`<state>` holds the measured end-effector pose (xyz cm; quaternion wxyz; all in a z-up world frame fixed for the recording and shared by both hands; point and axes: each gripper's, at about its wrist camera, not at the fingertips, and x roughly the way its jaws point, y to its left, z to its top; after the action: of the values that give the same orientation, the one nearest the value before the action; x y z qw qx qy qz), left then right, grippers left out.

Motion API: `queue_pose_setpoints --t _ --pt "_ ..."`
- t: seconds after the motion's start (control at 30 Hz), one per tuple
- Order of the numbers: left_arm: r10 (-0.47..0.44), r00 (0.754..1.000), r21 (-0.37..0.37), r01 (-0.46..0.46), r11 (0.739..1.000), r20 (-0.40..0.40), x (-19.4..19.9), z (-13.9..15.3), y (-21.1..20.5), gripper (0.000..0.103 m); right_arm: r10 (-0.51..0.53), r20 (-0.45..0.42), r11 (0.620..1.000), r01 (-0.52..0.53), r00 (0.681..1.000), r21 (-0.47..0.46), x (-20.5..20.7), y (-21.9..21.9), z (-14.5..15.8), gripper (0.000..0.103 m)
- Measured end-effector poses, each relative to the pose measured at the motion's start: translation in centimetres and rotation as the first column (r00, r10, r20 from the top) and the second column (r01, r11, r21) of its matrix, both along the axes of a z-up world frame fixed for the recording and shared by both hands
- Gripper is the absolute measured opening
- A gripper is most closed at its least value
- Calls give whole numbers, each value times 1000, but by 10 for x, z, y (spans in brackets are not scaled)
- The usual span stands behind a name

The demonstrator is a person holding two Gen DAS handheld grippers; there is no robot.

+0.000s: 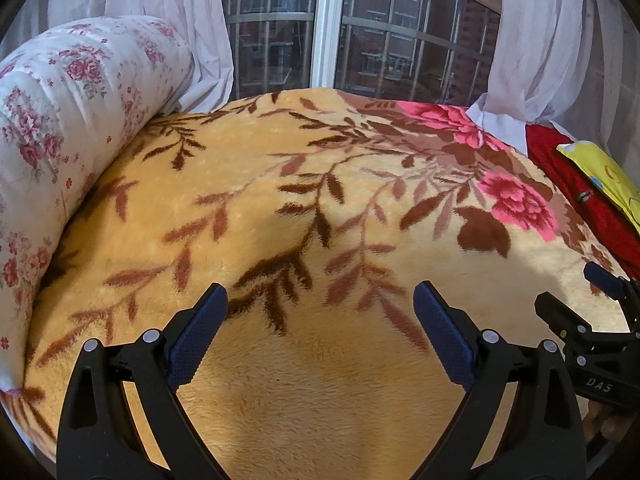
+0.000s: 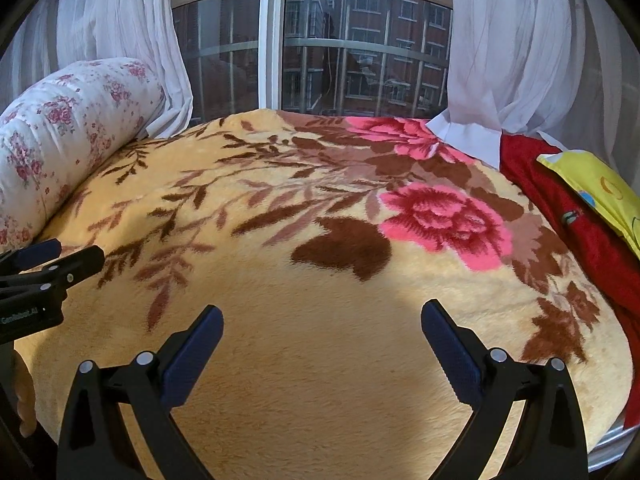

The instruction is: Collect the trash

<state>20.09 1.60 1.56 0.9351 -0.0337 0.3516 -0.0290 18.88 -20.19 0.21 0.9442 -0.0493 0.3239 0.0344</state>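
Nowhere on the plush floral blanket (image 1: 320,208) does any trash show in either view, so which way it lies from the tools, and which is nearer, cannot be told. Left gripper (image 1: 320,300) and right gripper (image 2: 322,320) hover side by side above the near edge, both spread wide and empty. A rolled floral quilt (image 1: 72,128) lies left; a yellow pillow (image 2: 600,192) on red cloth (image 2: 568,216) right; the window (image 2: 320,48) beyond.
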Motion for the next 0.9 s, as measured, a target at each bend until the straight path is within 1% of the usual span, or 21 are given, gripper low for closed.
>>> queue_pose_setpoints --t 0.17,0.3,0.4,0.47,0.63,0.77,0.83,0.9 --pt "-3 1000 -1 3 1000 -2 0 -1 1 92 -2 -2 1000 2 1000 5 -1 1 0 98" --pt "13 1000 15 -14 1000 7 -1 -1 0 92 -2 -9 1000 2 1000 12 -1 1 -2 98" --pt "10 1000 -10 -10 1000 -21 0 -4 1 92 -7 -16 1000 7 1000 18 -1 1 -3 98" --pt "18 1000 -21 -18 1000 -24 0 -5 2 92 -8 -25 1000 9 1000 23 -1 0 -5 98" --pt "30 999 -11 -30 999 -16 -1 -4 2 92 -14 -36 999 15 999 35 -1 -4 -7 98" --pt "44 999 40 -43 998 -10 -2 -1 -2 95 -20 -37 999 22 999 42 0 -6 -7 98" --pt "40 999 36 -39 999 -19 -1 -1 -1 96 -24 -36 999 26 999 43 0 -7 -6 98" --pt "36 998 25 -35 999 -46 3 -3 0 96 -28 -35 999 29 999 45 0 -8 -6 98"
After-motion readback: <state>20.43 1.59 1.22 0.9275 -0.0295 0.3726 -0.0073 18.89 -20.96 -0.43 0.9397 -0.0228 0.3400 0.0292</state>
